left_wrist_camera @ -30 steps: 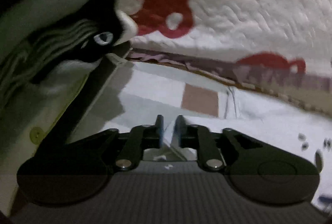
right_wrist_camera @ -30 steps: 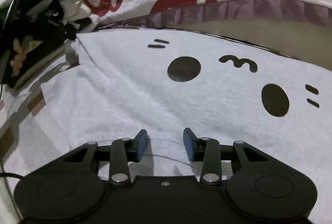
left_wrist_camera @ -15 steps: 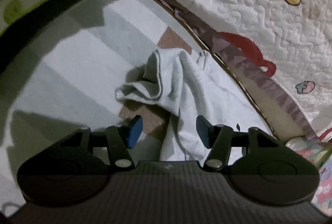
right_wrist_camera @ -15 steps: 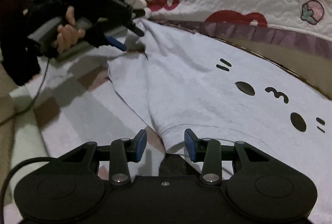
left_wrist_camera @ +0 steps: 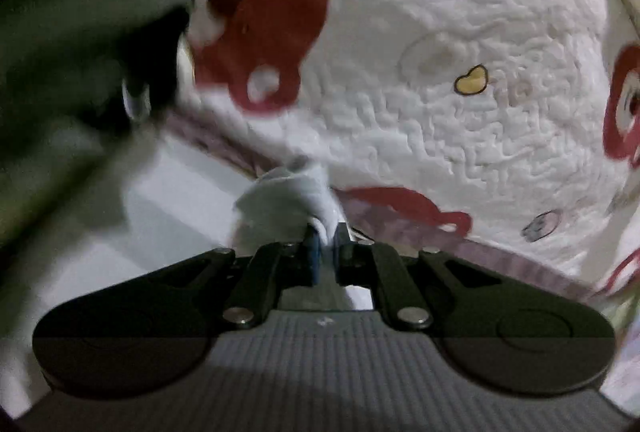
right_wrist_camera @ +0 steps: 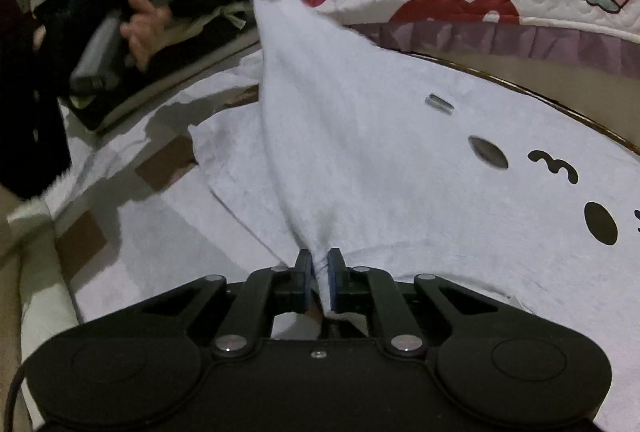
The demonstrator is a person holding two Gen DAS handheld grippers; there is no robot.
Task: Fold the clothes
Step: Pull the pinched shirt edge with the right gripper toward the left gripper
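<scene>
Both claws pinch one edge of the pale T-shirt, lifting it off the bed.

Nearest, the right gripper (right_wrist_camera: 318, 274) is closing on the T-shirt (right_wrist_camera: 400, 168) hem; farther, the left gripper (left_wrist_camera: 325, 244) is closing on its bunched corner near the quilt (left_wrist_camera: 460, 112). The cloth between them looks taut: pulling harder may slip a pinch or skew the fold.

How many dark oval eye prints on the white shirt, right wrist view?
2 on the white shirt: one eye print mid-right, other eye print near the right edge. Folds may hide more.
</scene>
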